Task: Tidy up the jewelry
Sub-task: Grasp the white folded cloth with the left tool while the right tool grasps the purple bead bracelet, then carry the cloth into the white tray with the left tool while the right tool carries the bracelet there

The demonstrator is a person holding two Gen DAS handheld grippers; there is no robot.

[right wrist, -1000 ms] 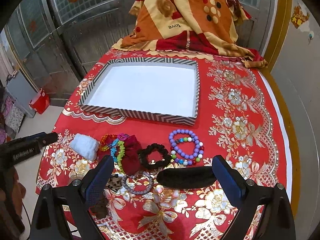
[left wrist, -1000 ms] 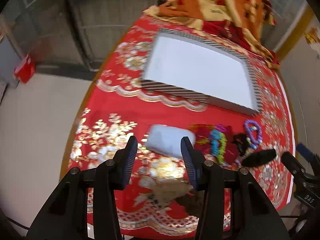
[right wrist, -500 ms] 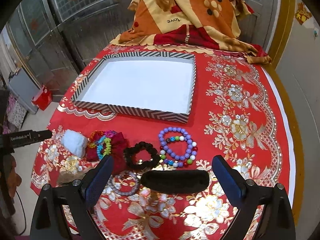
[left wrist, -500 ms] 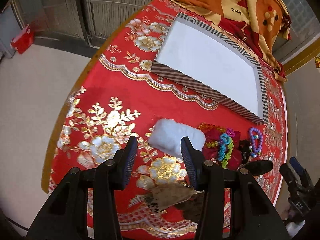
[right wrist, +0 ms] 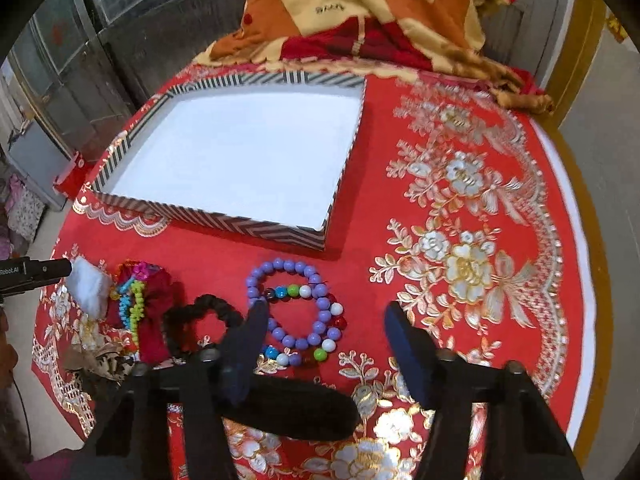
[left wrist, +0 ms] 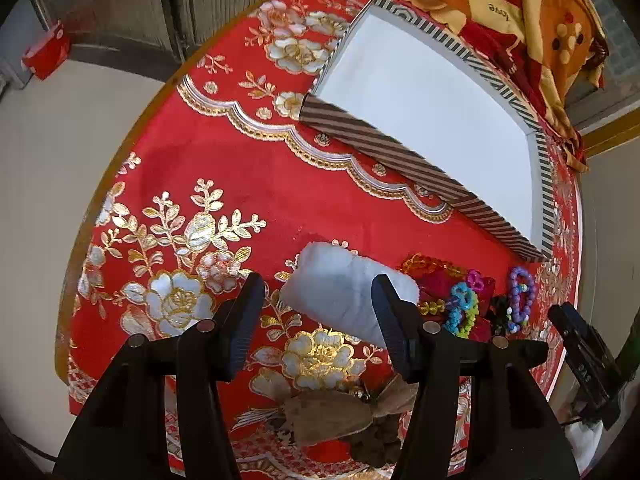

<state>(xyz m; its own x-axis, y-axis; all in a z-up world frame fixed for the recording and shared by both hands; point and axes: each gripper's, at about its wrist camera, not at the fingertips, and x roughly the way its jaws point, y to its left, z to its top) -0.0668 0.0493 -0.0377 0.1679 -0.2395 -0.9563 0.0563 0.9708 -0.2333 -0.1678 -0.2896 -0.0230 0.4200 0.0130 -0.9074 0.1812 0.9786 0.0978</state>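
Observation:
A striped tray with a white inside (right wrist: 208, 220) (left wrist: 380, 136) sits on the red cloth. In front of it lie a purple bead bracelet (right wrist: 280, 268) (left wrist: 520, 284), a black bead bracelet (right wrist: 188, 316), a red pouch with bright beads (right wrist: 152, 300) (left wrist: 460, 304) and a white fluffy pad (left wrist: 336, 288) (right wrist: 90, 284). A black oval piece (right wrist: 296, 408) lies under my right gripper. My left gripper (left wrist: 316, 320) is open, just before the white pad. My right gripper (right wrist: 324, 344) is open above the purple bracelet's near side.
A folded orange and red blanket (right wrist: 380, 12) lies behind the tray. A brown crumpled piece (left wrist: 332, 416) lies at the table's near edge. A red box (left wrist: 44, 52) stands on the floor at the left. The table's edge runs close on the left.
Both grippers have moved forward and lower toward the jewelry. The left now frames the white pad; the right has narrowed its opening and come over the purple bracelet.

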